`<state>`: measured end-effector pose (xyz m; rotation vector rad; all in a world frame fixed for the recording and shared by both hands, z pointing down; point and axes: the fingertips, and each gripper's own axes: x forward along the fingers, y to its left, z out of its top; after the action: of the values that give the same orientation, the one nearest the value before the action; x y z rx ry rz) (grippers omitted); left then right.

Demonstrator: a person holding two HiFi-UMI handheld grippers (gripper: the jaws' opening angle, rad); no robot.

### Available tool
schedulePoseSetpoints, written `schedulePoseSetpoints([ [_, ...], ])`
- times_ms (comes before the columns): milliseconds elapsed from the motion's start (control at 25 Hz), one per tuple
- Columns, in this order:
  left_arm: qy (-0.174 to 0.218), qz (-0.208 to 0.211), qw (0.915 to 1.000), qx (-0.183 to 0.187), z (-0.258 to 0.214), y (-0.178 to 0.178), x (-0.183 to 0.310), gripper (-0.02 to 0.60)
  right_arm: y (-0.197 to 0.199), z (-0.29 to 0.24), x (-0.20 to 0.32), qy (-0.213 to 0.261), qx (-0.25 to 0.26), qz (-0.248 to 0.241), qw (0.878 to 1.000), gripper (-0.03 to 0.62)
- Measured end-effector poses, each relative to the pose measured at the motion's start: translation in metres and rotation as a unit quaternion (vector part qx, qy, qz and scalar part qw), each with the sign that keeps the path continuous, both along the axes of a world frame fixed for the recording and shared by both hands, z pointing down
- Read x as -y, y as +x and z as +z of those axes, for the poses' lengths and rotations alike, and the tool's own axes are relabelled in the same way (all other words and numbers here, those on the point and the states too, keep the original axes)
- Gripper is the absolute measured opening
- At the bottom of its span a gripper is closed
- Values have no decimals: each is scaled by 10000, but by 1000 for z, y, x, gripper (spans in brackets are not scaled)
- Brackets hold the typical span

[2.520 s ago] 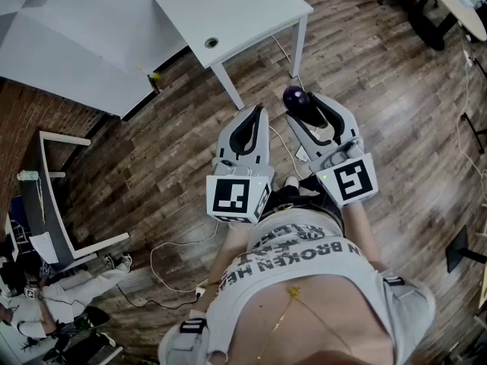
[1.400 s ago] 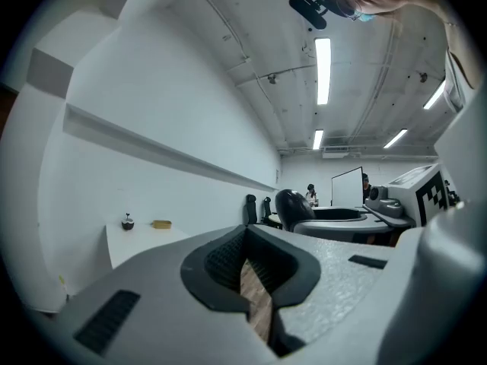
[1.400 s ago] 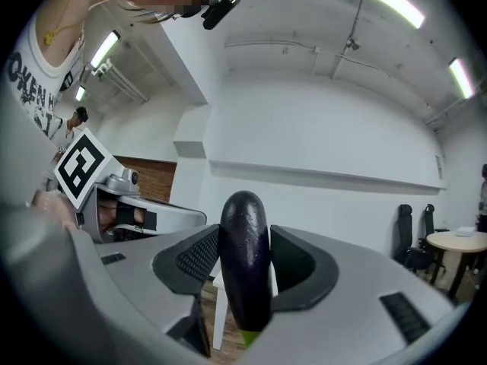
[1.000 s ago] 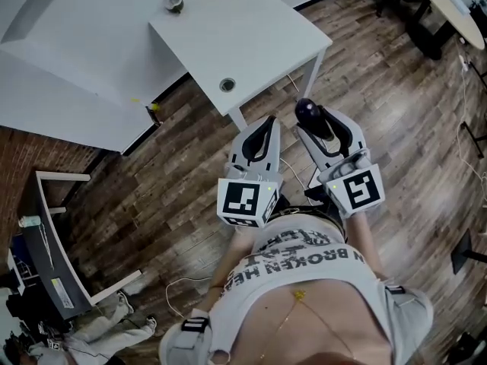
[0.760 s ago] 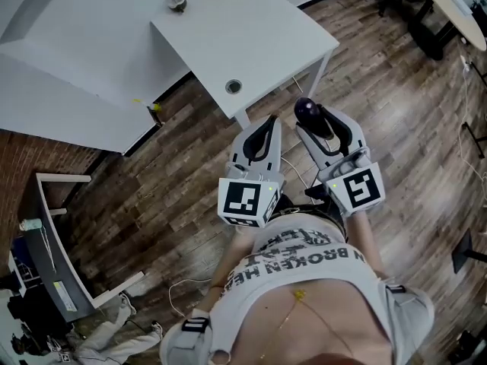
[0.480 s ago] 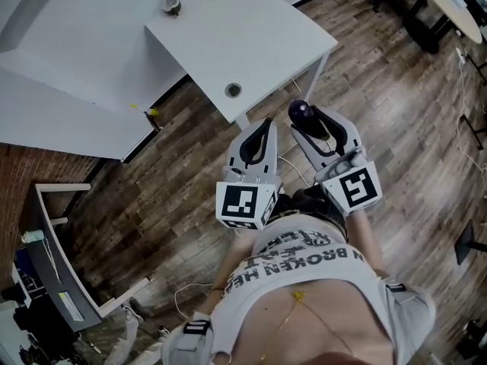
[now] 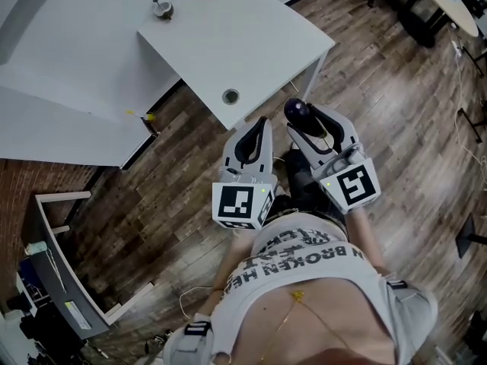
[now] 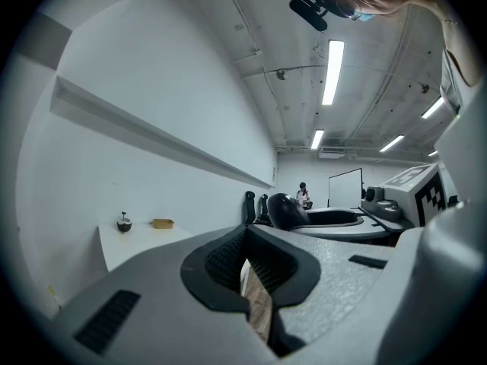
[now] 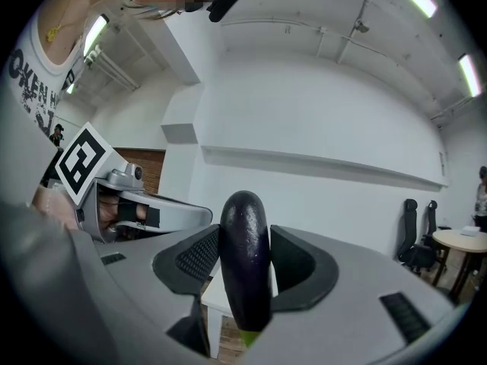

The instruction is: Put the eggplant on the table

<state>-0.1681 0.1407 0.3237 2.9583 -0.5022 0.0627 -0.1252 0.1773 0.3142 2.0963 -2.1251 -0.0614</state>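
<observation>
Eggplant point(image 9: 244, 258) upright in right tool point(image 7: 303, 119), green end down

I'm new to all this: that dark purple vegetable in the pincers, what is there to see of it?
The eggplant is smooth, glossy, dark purple, with a green stem end at the bottom. It stands upright, rounded tip up, clamped at its sides between the ribbed black pads of the right gripper. In the head view it hangs over the wood floor, just short of the white table, touching nothing else.
</observation>
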Motion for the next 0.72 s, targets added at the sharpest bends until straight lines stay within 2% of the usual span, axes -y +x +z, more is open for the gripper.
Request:
schedulePoseSetpoints([
  [200, -44, -93, 9999, 38, 3, 24, 30, -2, 23, 0, 32, 23, 3, -121, 9999, 207],
  [720, 59, -207, 9997, 63, -9, 133, 97, -2, 133, -13, 102, 105, 24, -273, 9996, 207],
])
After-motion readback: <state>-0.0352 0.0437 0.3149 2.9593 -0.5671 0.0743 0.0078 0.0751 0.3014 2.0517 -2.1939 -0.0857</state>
